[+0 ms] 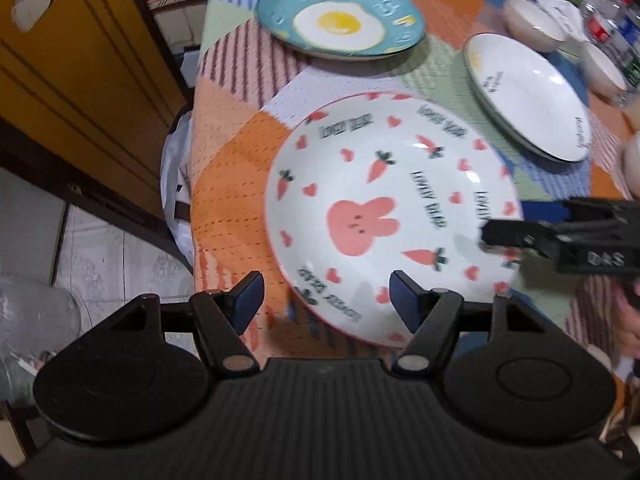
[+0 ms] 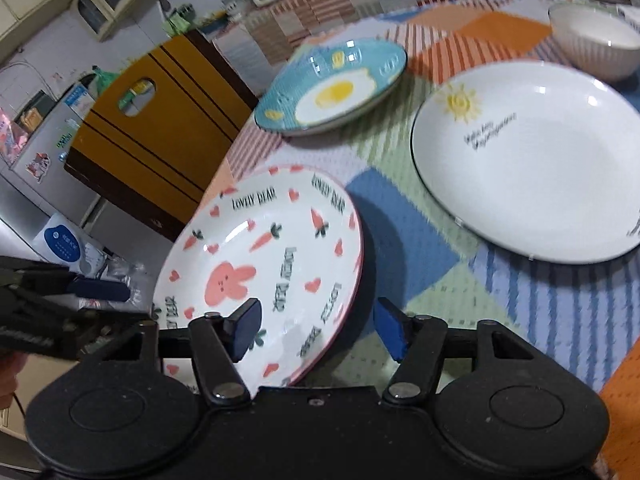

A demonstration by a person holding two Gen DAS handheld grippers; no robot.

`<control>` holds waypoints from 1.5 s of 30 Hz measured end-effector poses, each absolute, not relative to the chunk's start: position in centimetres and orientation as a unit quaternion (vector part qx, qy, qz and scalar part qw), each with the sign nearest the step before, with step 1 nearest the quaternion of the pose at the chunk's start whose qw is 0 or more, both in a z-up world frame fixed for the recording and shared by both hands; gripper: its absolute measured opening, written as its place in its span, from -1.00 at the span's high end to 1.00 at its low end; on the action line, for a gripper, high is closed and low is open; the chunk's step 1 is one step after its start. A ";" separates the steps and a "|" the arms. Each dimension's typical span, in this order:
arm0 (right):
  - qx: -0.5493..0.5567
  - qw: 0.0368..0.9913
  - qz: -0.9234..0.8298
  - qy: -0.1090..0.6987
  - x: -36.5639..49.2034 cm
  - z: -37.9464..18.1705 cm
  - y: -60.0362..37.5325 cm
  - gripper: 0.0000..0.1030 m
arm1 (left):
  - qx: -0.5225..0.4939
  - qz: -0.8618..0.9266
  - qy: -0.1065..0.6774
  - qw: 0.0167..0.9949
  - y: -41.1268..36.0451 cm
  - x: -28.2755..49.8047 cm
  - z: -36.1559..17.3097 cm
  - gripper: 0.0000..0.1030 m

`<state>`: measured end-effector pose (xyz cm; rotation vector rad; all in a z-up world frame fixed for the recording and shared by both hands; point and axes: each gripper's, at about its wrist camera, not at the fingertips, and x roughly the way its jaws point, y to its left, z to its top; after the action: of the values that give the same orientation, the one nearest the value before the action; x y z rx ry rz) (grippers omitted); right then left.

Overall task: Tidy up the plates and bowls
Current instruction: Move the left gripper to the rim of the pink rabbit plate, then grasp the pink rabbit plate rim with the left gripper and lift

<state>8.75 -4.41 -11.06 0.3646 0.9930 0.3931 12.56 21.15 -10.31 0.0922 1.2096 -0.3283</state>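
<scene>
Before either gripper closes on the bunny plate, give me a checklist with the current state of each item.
1. Left gripper open: ok.
2. Right gripper open: ok.
3. Bunny plate empty: ok.
4. Plate rim between the left gripper's fingers: not ok, it lies beyond the tips.
5. Bunny plate flat on the tablecloth: cannot tell, it looks tilted in the right wrist view.
6. Egg plate and sun plate apart from it: ok.

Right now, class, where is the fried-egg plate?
The fried-egg plate sits at the table's far left corner in both views, beyond the rabbit plate and left of the white sun plate.
</scene>
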 end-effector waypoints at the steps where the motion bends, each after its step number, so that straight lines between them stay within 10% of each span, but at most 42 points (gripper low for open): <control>1: 0.175 0.842 0.185 0.476 8.8 -11.3 -4.4 -0.29 | 0.037 -0.152 0.568 0.808 21.5 12.7 -10.8 -0.32; 6: 0.205 0.834 0.192 0.475 8.7 -12.0 -4.8 -0.16 | 0.002 -0.159 0.564 0.810 22.5 12.8 -11.9 -0.25; 14: 0.219 0.841 0.178 0.461 8.4 -12.7 -5.3 0.47 | -0.022 -0.152 0.550 0.821 23.0 13.0 -13.3 0.48; 19: 0.230 0.837 0.181 0.463 8.6 -13.0 -5.9 0.74 | -0.027 -0.159 0.543 0.824 23.2 13.0 -13.4 0.51; 45: 0.140 0.839 0.260 0.457 6.5 -7.4 -8.4 0.61 | 0.006 -0.221 0.525 0.822 20.3 8.9 -6.7 0.49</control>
<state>6.50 -8.44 -7.36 0.2970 0.9659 0.5500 8.87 20.28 -6.65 0.0125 1.1165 -0.4711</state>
